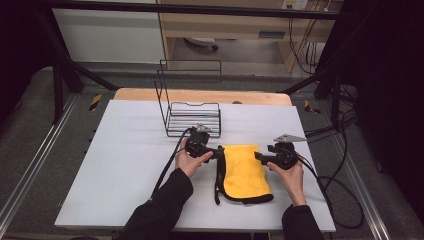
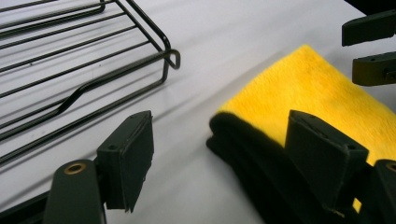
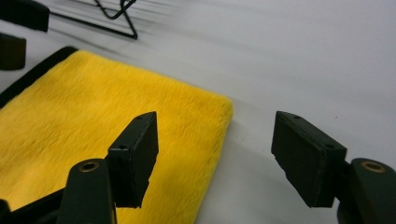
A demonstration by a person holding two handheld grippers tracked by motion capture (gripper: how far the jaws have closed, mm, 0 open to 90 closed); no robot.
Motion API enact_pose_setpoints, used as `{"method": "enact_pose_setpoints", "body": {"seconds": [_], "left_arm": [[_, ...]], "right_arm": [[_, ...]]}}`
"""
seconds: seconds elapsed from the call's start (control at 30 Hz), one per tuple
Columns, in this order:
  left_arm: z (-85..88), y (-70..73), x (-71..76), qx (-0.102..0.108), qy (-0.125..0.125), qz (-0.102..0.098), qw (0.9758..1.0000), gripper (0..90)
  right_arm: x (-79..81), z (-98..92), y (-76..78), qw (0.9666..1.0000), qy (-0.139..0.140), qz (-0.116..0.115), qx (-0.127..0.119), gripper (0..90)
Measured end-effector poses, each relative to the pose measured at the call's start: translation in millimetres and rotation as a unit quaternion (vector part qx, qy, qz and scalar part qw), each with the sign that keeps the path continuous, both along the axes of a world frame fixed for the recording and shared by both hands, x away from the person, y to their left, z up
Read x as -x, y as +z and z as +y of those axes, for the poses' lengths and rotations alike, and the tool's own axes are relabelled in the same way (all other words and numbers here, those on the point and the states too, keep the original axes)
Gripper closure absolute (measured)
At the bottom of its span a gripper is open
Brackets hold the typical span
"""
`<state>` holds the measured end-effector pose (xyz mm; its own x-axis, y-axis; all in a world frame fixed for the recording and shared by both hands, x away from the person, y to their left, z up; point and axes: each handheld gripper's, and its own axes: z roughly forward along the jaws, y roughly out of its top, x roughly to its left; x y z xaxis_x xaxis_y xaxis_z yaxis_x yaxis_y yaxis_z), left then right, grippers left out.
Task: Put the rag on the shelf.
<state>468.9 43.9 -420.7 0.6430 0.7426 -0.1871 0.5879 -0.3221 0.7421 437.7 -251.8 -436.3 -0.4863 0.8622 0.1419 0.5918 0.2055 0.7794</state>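
On the white table [image 1: 125, 165], folded yellow cloth [image 1: 245, 170], fluffy, black-edged.

The left gripper [image 2: 219, 163] stands parted over the yellow towel's [image 2: 317, 93] black-edged corner, seemingly untouching, wire rack [image 2: 84, 60] beside.

Folded cloth [image 1: 243, 172]: bright yellow plush face, plain, black edging and black underside along its left side. Wire rack [image 1: 192, 112] at far centre: black. Bench [image 1: 125, 165]: pale grey-white top, light wood strip at far edge. Both grippers: black fingers [image 3: 135, 158], brass-coloured rivets. Sleeves [image 1: 160, 210]: black.
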Motion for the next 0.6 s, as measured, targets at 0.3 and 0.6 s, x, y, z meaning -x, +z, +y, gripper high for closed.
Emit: {"method": "enact_pose_setpoints", "body": {"seconds": [0.3, 0.6], "left_arm": [[-13.1, -17.4, -13.1, -0.028, -0.001, 0.017, 0.9995, 36.0], [-16.1, -25.0, -10.9, -0.032, -0.017, 0.03, 0.9989, 50.7]], "right_arm": [[-25.3, 4.7, -8.5, 0.9997, 0.0, 0.019, -0.014, 41.6], [-29.4, 6.4, -17.4, 0.9994, 0.012, 0.033, 0.003, 52.4]]}}
